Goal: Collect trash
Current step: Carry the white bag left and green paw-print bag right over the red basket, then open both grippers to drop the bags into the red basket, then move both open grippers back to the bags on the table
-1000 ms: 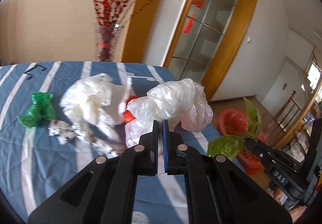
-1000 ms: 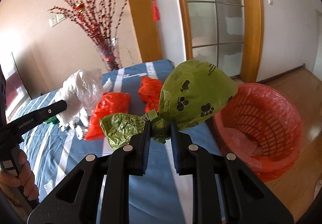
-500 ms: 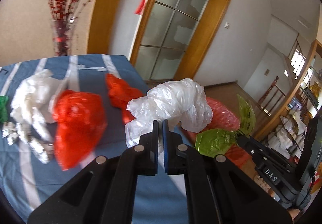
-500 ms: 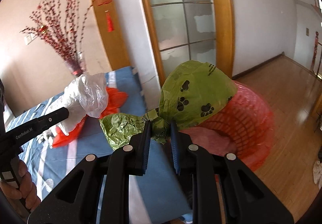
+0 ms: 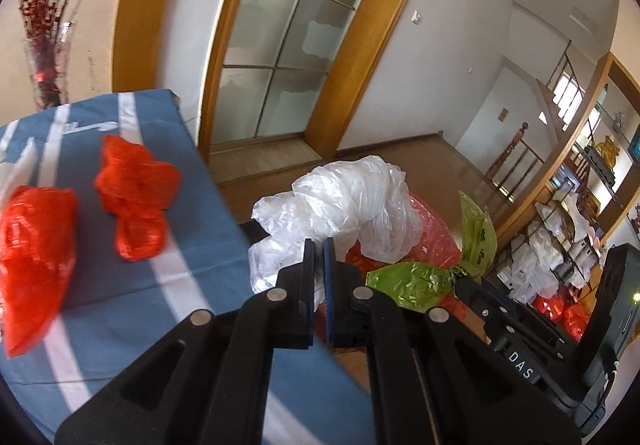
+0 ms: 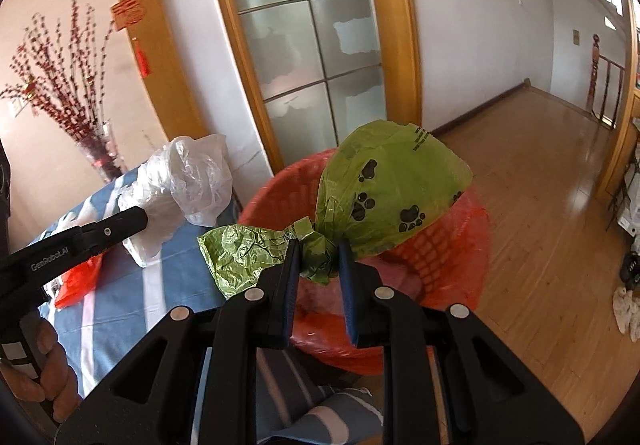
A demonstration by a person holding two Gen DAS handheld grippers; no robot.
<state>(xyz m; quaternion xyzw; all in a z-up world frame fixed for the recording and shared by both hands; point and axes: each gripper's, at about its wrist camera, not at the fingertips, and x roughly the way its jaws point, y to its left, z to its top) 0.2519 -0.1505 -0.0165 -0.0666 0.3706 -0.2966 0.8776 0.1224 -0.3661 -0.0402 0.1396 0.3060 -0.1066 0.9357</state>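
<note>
"GenRobot.AI" on left tongs (image 6: 132,223); "DAS" on right tongs (image 5: 460,279)

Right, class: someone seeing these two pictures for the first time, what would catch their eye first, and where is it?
The green paw-print bag, pinched at its knot by the right gripper, hangs over the red basket on the floor beside the table. Next, the crumpled white bag in the left gripper, at the edge of the blue striped tablecloth. Two red bags lie on that cloth.

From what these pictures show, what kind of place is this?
Most likely a home's living or dining room: a table under a blue striped cloth, a glass-paned door in a wooden frame, a vase of red branches, and wooden flooring.
</note>
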